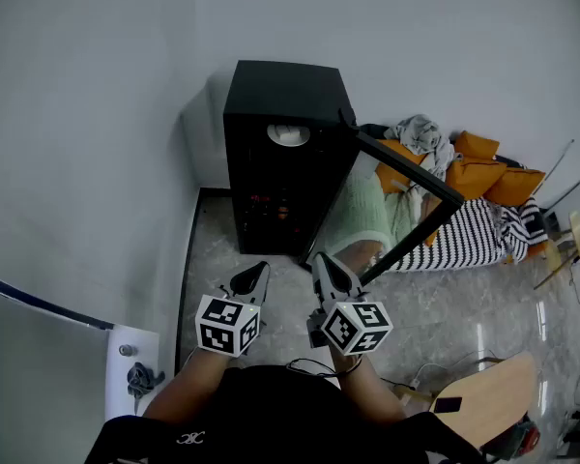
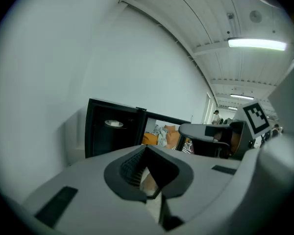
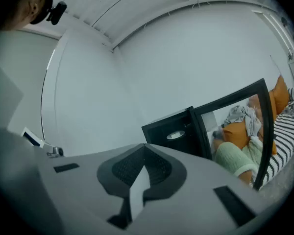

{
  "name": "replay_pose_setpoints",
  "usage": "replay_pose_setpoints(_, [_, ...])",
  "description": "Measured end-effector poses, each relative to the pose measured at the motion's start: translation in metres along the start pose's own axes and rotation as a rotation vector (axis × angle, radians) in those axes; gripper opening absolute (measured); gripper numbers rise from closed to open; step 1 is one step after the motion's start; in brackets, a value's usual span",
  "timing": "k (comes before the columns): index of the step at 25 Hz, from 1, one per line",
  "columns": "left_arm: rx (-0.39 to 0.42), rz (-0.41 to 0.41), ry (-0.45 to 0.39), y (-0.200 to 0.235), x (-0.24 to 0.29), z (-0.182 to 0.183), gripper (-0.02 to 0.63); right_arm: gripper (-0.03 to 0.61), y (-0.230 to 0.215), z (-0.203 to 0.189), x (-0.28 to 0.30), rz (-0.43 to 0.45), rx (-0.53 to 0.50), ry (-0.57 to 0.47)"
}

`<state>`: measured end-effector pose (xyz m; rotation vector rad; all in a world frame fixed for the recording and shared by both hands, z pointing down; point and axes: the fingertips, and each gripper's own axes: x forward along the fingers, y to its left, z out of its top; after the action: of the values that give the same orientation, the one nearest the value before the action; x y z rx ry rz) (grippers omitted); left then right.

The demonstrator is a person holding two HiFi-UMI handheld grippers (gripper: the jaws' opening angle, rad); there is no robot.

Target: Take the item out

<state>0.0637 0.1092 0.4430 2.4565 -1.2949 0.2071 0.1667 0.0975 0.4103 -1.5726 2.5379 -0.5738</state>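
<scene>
A black cabinet (image 1: 271,177) stands on the floor against the wall, its glass door (image 1: 406,177) swung open to the right. Inside, near the top, sits a round white item (image 1: 288,134); it also shows in the left gripper view (image 2: 113,124) and the right gripper view (image 3: 175,135). My left gripper (image 1: 249,280) hangs in front of the cabinet, shut and empty. My right gripper (image 1: 331,274) is beside it, nearer the door's lower edge, also shut and empty. Both are well short of the cabinet opening. The lower shelves are dark, with faint reddish things inside.
Behind the open door lie orange cushions (image 1: 483,174), a striped cloth (image 1: 478,235) and a pale green cloth (image 1: 362,216). A wooden board (image 1: 488,394) lies on the floor at lower right. A white ledge (image 1: 128,365) with a grey object is at lower left.
</scene>
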Motion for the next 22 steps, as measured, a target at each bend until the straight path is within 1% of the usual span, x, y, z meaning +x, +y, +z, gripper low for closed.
replay_pose_setpoints(5, [-0.003,-0.001,-0.004,0.008,-0.003,0.001,0.000,0.008,0.007,-0.010,0.005,-0.012,-0.045,0.021])
replay_pose_setpoints(9, [-0.004,-0.003,-0.011,0.013,-0.007,0.004,0.000,0.008,0.011,-0.013,0.009,-0.011,-0.028,0.036])
replay_pose_setpoints(15, [-0.002,-0.010,-0.030,0.025,-0.016,0.007,0.000,0.008,0.025,-0.014,0.012,-0.022,-0.040,0.030])
replay_pose_setpoints(18, [-0.001,-0.023,-0.032,0.031,-0.022,0.008,0.000,0.008,0.037,-0.016,0.013,-0.018,-0.035,0.020])
replay_pose_setpoints(22, [0.002,-0.047,-0.032,0.037,-0.034,0.008,0.000,0.008,0.053,-0.018,0.009,-0.040,-0.058,0.009])
